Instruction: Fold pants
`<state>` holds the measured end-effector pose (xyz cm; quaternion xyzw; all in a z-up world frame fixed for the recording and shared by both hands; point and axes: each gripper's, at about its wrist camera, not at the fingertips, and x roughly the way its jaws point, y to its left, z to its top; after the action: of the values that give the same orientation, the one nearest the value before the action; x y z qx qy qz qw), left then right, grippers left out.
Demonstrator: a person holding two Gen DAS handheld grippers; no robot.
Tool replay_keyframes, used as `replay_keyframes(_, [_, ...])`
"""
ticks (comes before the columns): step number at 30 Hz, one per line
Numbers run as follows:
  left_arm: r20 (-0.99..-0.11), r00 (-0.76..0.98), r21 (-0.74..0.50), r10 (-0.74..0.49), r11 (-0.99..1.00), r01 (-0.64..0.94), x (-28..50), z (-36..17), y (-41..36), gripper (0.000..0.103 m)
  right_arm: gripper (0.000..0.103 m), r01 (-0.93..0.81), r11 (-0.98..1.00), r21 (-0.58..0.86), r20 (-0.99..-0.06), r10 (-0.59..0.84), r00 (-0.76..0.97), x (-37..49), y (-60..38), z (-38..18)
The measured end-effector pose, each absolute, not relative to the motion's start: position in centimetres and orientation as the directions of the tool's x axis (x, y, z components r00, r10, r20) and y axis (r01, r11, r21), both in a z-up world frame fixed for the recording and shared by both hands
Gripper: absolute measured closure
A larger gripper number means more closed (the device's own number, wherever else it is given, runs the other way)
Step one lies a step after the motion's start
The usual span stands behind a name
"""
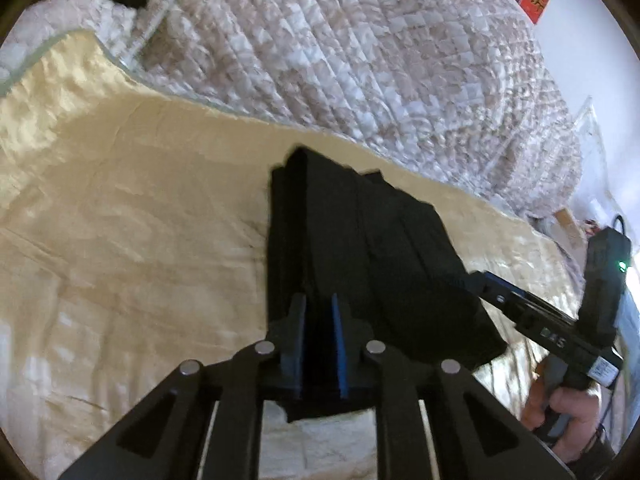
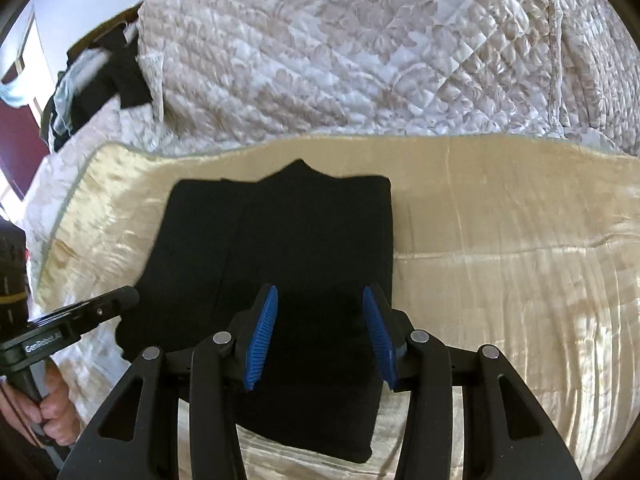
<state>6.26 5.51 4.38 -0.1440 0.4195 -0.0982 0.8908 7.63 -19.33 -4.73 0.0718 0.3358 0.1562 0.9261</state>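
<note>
The black pants [image 2: 276,248] lie folded into a compact stack on the bed [image 2: 500,280], mostly done. Left gripper [image 1: 319,340] jaws pinch its near edge; right gripper [image 2: 320,336] jaws hang spread above it.

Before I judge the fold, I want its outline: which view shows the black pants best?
The right wrist view: the pants lie there as a whole folded rectangle on the cream blanket, with only the near part crossed by the right gripper. The left wrist view shows the pants foreshortened and partly hidden.
</note>
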Motion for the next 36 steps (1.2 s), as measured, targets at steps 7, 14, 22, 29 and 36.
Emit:
replay_keyframes(7, [-0.703, 0.65, -0.334, -0.289, 0.941, 0.056, 7.8, 5.4, 5.3, 0.05, 0.058, -0.204, 0.927, 0.315, -0.604, 0.362, 0.71, 8.6, -20.8, -5.3])
replay_keyframes(14, [-0.744, 0.606, -0.334, -0.282, 0.942, 0.028, 9.7, 3.6, 5.2, 0.048, 0.058, -0.175, 0.908, 0.382, -0.604, 0.388, 0.696, 9.3, -22.1, -6.0])
replay_keyframes(22, [-0.744, 0.62, -0.287, -0.251, 0.957, 0.042, 9.7, 3.9, 4.4, 0.048, 0.046, -0.187, 0.9, 0.393, -0.592, 0.403, 0.698, 9.5, -22.1, -6.1])
replay_keyframes(29, [-0.757, 0.611, -0.265, -0.232, 0.963, 0.037, 9.9, 3.4, 4.2, 0.048, 0.046, -0.19, 0.904, 0.384, -0.602, 0.401, 0.691, 9.8, -21.7, -6.5])
replay_keyframes(36, [-0.764, 0.574, -0.354, -0.293, 0.935, 0.006, 10.7, 1.4, 4.9, 0.032, 0.046, -0.152, 0.88, 0.449, -0.625, 0.431, 0.651, 11.0, -22.3, -8.6])
